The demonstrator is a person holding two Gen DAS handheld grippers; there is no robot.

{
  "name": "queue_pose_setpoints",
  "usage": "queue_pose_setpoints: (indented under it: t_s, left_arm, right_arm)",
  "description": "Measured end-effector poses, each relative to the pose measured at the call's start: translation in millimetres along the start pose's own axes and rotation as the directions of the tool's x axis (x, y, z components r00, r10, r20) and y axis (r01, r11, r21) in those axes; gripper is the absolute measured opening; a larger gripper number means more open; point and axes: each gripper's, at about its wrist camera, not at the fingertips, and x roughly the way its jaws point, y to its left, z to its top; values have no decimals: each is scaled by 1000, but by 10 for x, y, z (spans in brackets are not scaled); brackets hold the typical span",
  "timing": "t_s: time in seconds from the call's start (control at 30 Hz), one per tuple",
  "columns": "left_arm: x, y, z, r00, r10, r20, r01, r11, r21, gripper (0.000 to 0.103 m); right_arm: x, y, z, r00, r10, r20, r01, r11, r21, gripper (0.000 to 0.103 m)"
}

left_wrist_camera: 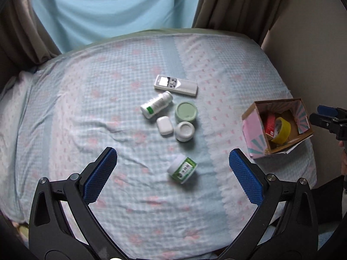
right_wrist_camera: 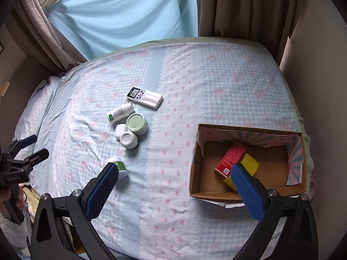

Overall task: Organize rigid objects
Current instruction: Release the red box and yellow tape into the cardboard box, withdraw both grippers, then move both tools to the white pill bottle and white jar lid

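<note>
The left gripper (left_wrist_camera: 173, 166) hangs over the bed (left_wrist_camera: 86, 108) with its blue pads spread wide and nothing between them; the right gripper (right_wrist_camera: 173, 186) is just as wide apart and also empty, held above the near edge of the cardboard box (right_wrist_camera: 195, 173). The likely step is picking up the nearest loose item, a small green-labelled jar (left_wrist_camera: 182, 169) lying on its side just ahead of the left gripper and between the lines of its fingers. Because it is round and tipped over on soft bedding, it would probably roll if nudged, so the sound approach is to come straight down, put one pad on each side of its body rather than on the cap end, and close squarely before lifting. Further ahead sit a white bottle (left_wrist_camera: 156, 104) on its side, a pale green tin (left_wrist_camera: 186, 112), a small white case (left_wrist_camera: 165, 125), a white jar (left_wrist_camera: 184, 131) and a remote control (left_wrist_camera: 176, 85), closely bunched. The box, off to the left gripper's right, already holds a red carton (right_wrist_camera: 231, 159) and a yellow tape roll (left_wrist_camera: 281, 130). The jar's label bears dark characters, too blurred to read; the bottle's print is equally unreadable.
</note>
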Motion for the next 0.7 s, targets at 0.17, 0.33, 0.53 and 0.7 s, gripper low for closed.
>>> queue_pose_setpoints:
  t_s: [0.17, 0.33, 0.53, 0.7]
  left_arm:
    - [299, 486, 288, 999, -21, -30, 25, 993, 112, 103]
    - [783, 785, 580, 994, -51, -93, 71, 970, 231, 103]
    - [1424, 799, 833, 983, -84, -165, 136, 933, 334, 103]
    - [1944, 748, 955, 964, -122, -238, 200, 920, 337, 103]
  right_arm:
    - [305, 582, 57, 999, -20, -28, 20, 1000, -10, 103]
    - [757, 1048, 127, 998, -29, -63, 30, 999, 13, 103]
    - [1361, 1411, 119, 991, -20, -136, 27, 999, 46, 103]
    - [1811, 1553, 105, 976, -42, -215, 49, 998, 26, 103]
